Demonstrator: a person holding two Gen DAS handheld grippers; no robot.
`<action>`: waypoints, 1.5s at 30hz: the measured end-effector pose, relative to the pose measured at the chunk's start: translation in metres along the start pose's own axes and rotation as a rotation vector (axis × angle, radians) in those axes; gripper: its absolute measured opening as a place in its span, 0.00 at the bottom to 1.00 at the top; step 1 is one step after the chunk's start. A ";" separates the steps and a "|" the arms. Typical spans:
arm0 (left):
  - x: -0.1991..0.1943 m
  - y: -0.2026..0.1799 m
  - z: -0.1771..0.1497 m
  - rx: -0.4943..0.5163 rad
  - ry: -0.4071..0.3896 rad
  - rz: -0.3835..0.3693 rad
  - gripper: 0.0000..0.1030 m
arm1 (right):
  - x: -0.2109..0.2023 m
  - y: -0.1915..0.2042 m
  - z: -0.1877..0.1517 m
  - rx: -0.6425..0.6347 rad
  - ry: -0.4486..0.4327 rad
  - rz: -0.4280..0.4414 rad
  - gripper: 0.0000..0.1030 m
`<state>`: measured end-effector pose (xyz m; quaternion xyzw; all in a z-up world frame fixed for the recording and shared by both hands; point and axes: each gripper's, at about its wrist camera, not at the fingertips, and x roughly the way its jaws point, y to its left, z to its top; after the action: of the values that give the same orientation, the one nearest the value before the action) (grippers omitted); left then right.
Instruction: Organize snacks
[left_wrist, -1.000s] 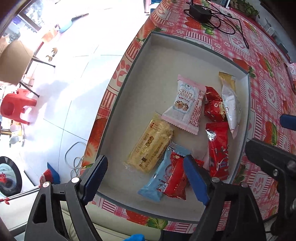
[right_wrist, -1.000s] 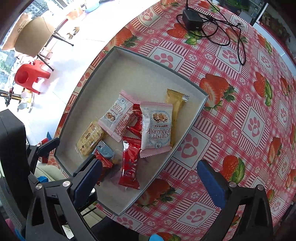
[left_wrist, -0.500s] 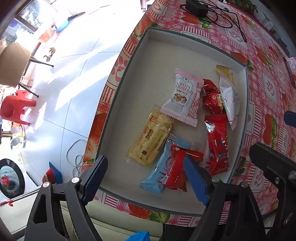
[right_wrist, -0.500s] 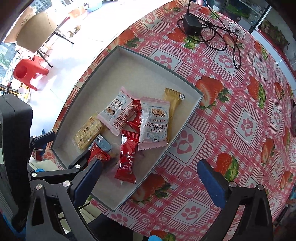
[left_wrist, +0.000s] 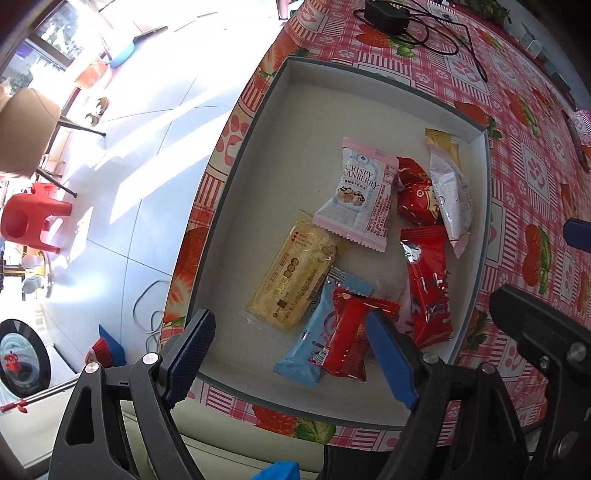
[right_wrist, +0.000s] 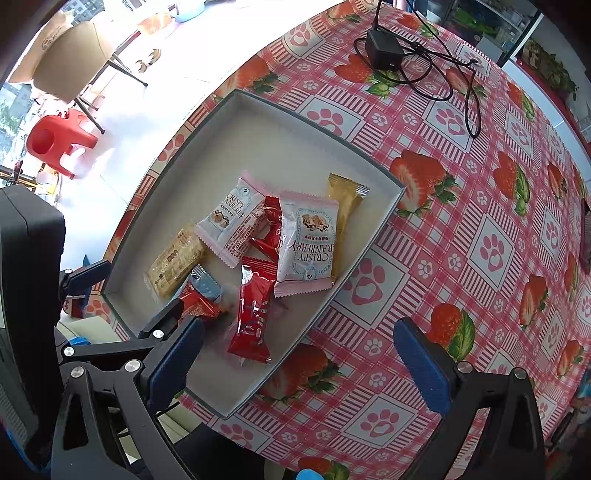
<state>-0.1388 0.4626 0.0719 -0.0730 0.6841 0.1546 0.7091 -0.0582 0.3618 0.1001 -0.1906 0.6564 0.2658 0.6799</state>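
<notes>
- A shallow tray (left_wrist: 373, 75) with a dark rim and pale floor sits near the edge of a table (right_wrist: 491, 206) covered in a red-and-pink cloth printed with strawberries and paw marks.
- All the snacks lie inside the tray, bunched toward one end; the other end is bare floor.
- A pink-edged packet reading "Crispy Cranberry" (left_wrist: 360, 194) overlaps the top of a yellow biscuit pack (left_wrist: 295, 278).
- A second cranberry packet (right_wrist: 308, 243) lies partly over a gold wrapper (right_wrist: 345, 206) next to the tray wall, with a red round-printed sweet (left_wrist: 415, 194) between the two cranberry packets.
- A long red packet (left_wrist: 428, 288) lies near the tray's side wall.
- A light blue bar (left_wrist: 314, 339) lies under a smaller red packet (left_wrist: 352, 334), both near the tray's near wall.
- The left gripper (left_wrist: 291, 345) hangs over the near end of the tray, its blue-padded jaws spread wide with nothing pressed between them.
- The right gripper (right_wrist: 299, 349) hovers above the tray's side wall and the cloth, jaws likewise wide apart and empty.
- A black power adapter (right_wrist: 384, 50) with its looped cable (right_wrist: 461, 74) rests on the cloth, well apart from the tray.
- Beyond the table edge, a red plastic stool (right_wrist: 55, 142) and a tan chair (right_wrist: 74, 55) stand on a pale tiled floor.
</notes>
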 end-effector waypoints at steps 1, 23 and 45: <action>0.000 0.000 0.000 0.000 0.002 -0.001 0.84 | 0.000 0.000 0.000 -0.001 0.000 0.000 1.00; 0.004 -0.006 -0.007 0.016 0.016 0.017 0.84 | 0.002 0.002 0.002 -0.013 0.012 0.001 1.00; 0.000 -0.014 -0.008 0.025 0.018 0.014 0.84 | 0.005 0.002 0.004 -0.019 0.022 0.007 1.00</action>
<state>-0.1417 0.4467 0.0700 -0.0605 0.6930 0.1503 0.7025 -0.0564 0.3660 0.0954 -0.1976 0.6618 0.2722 0.6700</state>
